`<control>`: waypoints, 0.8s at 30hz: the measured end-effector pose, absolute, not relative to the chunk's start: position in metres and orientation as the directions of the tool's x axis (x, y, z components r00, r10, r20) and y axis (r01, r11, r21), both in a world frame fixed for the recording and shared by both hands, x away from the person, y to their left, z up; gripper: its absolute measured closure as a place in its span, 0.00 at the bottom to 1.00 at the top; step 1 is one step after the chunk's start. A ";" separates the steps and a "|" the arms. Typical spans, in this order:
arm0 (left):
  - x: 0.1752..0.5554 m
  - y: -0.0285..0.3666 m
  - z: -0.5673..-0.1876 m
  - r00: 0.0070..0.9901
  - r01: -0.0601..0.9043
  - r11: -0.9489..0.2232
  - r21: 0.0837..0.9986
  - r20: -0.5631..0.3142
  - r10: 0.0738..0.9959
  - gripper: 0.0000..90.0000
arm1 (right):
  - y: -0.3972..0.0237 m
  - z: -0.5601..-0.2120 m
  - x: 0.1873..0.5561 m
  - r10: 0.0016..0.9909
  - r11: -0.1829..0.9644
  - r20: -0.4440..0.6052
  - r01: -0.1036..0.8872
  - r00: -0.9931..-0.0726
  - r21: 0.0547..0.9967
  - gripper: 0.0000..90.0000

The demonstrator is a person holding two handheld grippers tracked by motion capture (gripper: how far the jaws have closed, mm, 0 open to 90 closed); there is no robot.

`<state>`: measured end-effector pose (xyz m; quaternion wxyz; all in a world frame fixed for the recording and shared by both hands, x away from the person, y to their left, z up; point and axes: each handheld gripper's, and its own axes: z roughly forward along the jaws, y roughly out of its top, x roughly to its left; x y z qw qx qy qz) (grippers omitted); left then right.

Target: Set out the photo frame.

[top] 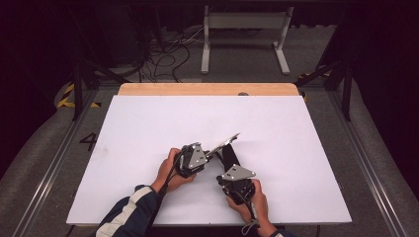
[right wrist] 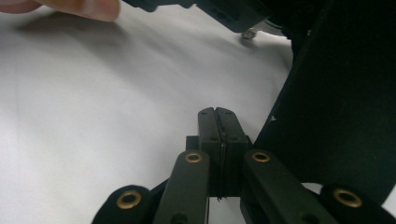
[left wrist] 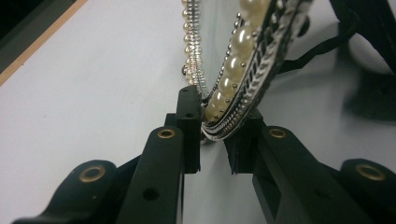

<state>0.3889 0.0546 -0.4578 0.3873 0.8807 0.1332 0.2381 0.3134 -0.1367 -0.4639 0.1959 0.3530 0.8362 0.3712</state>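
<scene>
A small mirror-like frame [top: 226, 140] with a rim of pearls and silver beads [left wrist: 233, 70] stands tilted on edge near the middle of the white table. My left gripper [top: 212, 150] is shut on its lower rim, one pad on each face [left wrist: 215, 126]. A black flat panel [top: 230, 157], apparently the frame's back support, reaches from the frame toward my right gripper [top: 228, 169]. That gripper's jaws are pressed together [right wrist: 217, 116] right beside the black panel [right wrist: 336, 116], and I see nothing between them. A hand holds each gripper.
The white table top [top: 148, 128] has a wooden strip [top: 207, 89] along its far edge. Beyond it, on the floor, are a white metal stand [top: 244, 22] and loose cables [top: 163, 54]. Metal rails run along both sides of the table.
</scene>
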 end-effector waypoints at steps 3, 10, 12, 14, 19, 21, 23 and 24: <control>0.387 0.055 -0.457 0.855 0.029 -0.672 0.740 0.329 0.400 0.86 | -0.140 -0.464 0.316 0.745 0.467 -0.064 0.450 -0.664 0.761 1.00; 0.381 0.052 -0.457 0.837 0.009 -0.693 0.721 0.374 0.400 0.87 | -0.147 -0.464 0.322 0.745 0.459 -0.047 0.460 -0.665 0.760 1.00; 0.379 0.052 -0.457 0.832 0.006 -0.700 0.714 0.384 0.399 0.87 | -0.148 -0.463 0.322 0.743 0.460 -0.045 0.460 -0.668 0.759 1.00; 0.376 0.052 -0.457 0.826 0.001 -0.705 0.709 0.397 0.400 0.87 | -0.149 -0.463 0.322 0.740 0.461 -0.043 0.460 -0.671 0.759 1.00; 0.370 0.054 -0.457 0.820 -0.006 -0.713 0.701 0.411 0.398 0.86 | -0.150 -0.463 0.324 0.730 0.472 -0.042 0.457 -0.683 0.754 1.00; 0.369 0.055 -0.457 0.818 -0.001 -0.715 0.699 0.412 0.401 0.86 | -0.150 -0.463 0.325 0.722 0.479 -0.046 0.450 -0.690 0.754 1.00; 0.366 0.056 -0.456 0.820 -0.008 -0.716 0.698 0.415 0.395 0.85 | -0.150 -0.463 0.326 0.717 0.481 -0.043 0.449 -0.696 0.753 1.00; 0.365 0.057 -0.456 0.820 -0.002 -0.715 0.699 0.410 0.399 0.85 | -0.152 -0.463 0.328 0.709 0.483 -0.038 0.445 -0.704 0.754 1.00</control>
